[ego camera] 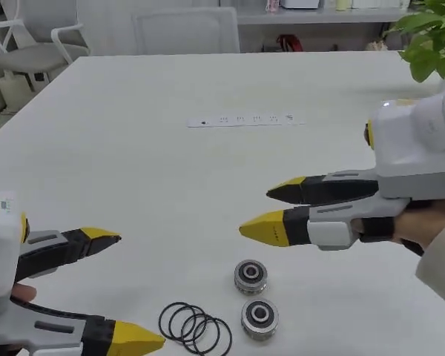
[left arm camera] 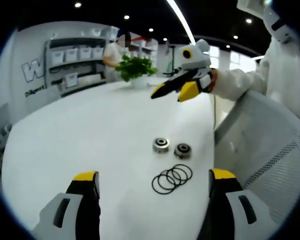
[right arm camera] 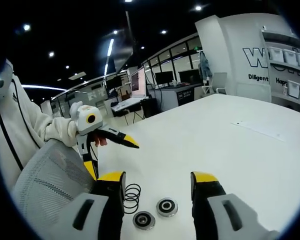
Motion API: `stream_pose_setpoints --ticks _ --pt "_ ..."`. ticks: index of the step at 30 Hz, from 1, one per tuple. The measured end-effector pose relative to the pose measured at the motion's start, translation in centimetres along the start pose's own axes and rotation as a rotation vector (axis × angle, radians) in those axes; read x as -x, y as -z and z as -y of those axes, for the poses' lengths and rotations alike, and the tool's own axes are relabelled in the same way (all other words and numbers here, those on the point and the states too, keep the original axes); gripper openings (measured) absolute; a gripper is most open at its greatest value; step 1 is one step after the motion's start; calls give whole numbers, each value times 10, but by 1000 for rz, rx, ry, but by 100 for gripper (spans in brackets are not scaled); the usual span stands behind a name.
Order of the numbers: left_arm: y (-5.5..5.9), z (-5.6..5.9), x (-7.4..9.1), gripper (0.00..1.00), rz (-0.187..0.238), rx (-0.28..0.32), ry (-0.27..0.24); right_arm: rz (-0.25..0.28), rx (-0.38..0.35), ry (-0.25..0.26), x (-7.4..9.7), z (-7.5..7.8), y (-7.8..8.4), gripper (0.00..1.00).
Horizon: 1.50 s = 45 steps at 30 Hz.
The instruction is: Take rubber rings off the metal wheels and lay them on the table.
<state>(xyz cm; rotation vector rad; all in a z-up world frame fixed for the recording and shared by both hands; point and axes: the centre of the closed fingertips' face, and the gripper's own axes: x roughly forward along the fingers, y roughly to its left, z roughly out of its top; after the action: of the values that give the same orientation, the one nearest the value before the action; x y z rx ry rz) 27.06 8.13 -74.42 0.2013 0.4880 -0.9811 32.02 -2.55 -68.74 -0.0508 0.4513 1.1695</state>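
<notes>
Left tongs [ego camera: 140, 289] gape beside rubber rings [ego camera: 194, 326] lying near metal wheels [ego camera: 251, 276].

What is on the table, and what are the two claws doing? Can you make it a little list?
Table: white, mostly bare
Metal wheels: two, side by side, near the person's edge
Rubber rings: several thin black ones, overlapping in a pile, lying on the table beside the wheels
Left claw: open, holding nothing
Right claw: open, holding nothing, raised beyond the wheels
Farther back: a power strip and a green plant
</notes>
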Motion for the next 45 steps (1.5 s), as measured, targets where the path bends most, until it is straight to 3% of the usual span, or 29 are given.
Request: stream_pose_setpoints --ticks 10,16,20,28,45 --pt "1 -2 3 94 9 27 -12 10 8 22 17 2 3 62" --pt "8 -1 1 97 -13 37 -5 -7 -28 23 30 3 19 77" --pt "11 3 0 97 -21 41 13 -24 -43 33 38 2 33 79" --pt "13 6 -2 97 -23 46 29 -49 -86 13 44 -2 56 96" --pt "20 11 -5 96 -48 54 47 -185 -106 -8 38 -12 101 100"
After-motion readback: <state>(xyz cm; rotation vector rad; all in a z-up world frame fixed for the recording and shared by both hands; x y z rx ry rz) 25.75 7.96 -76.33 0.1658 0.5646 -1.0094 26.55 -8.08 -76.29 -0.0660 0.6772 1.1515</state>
